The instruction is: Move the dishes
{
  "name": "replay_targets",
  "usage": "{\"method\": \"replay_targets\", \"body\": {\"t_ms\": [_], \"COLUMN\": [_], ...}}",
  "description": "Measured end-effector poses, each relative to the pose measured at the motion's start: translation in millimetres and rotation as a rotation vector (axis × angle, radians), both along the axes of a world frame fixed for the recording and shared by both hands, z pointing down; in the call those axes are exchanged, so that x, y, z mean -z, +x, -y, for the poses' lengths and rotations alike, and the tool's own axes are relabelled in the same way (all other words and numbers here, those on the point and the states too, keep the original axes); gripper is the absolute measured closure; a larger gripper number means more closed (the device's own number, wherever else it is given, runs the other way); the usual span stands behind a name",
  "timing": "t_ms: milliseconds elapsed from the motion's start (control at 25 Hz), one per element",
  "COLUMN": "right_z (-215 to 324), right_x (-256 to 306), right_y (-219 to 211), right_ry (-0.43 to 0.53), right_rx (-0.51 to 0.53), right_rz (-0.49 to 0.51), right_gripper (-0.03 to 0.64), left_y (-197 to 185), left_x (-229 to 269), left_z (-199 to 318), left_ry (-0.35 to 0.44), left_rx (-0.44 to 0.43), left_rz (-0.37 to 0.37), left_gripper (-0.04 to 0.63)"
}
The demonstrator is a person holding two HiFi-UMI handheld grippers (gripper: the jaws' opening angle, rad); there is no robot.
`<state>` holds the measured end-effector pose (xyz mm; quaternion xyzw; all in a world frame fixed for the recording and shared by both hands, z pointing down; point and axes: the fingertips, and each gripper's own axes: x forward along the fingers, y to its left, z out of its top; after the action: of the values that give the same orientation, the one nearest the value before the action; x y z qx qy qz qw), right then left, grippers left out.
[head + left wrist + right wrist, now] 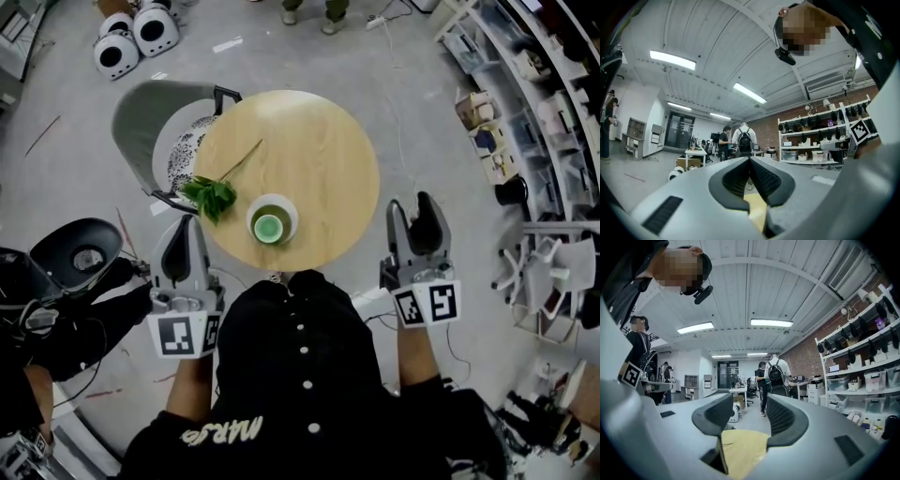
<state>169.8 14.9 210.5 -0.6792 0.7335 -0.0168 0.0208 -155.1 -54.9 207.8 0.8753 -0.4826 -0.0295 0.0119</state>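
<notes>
A green cup (268,226) on a white saucer (287,214) sits near the front edge of the round wooden table (319,159) on the grey concrete floor (412,103), flanked by 2 empty grippers, the left gripper (190,221) clenched and the right gripper (412,208) released.

White lettering (222,431) on the person's black top (309,375), upside down from here, looks like "MARS". Left gripper (189,225) and right gripper (412,210) cubes show square coded markers.

The setting is an open-plan lab or workshop. Indicators: metal shelving racks (862,376) stocked with storage bins and equipment along a brick wall (805,357), work desks (739,391), ceiling strip lights (771,323), a bare concrete floor (66,159), and white rounded devices (136,37) parked on it.
</notes>
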Motion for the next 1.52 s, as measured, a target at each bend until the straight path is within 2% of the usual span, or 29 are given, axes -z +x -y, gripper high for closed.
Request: {"method": "replay_targets", "body": {"t_ms": [320,680,1000,1160,1280,1440,1520], "right_z": [53,74,102,96,88,85,83], "right_x": [-23,-76,-169,-213,-239,-274,-289], "right_y": [-4,-26,-98,-131,-146,-165,-176], "right_ry": [-0.066,-0.187,-0.383,-0.478,-0.549,-0.636,-0.667], "right_rx": [0.091,0.219,0.429,0.522,0.569,0.604,0.623], "right_rz": [0.026,0.051,0.109,0.09,0.079,0.073,0.063], "right_gripper": [0.411,0.414,0.43,0.427,0.426,0.428,0.431], "left_y": [7,15,19,22,25,20,15], "left_x": [-10,-36,-72,-81,-85,-94,-101], "left_z": [29,18,15,2,-10,-10,-10], "left_ry": [-0.047,-0.116,-0.2,-0.207,-0.203,-0.23,-0.237], "left_rx": [0.056,0.081,0.075,0.069,0.063,0.083,0.087], "left_rz": [0.018,0.044,0.046,0.052,0.082,0.055,0.069], "left_gripper": [0.592,0.592,0.592,0.592,0.592,0.592,0.592]}}
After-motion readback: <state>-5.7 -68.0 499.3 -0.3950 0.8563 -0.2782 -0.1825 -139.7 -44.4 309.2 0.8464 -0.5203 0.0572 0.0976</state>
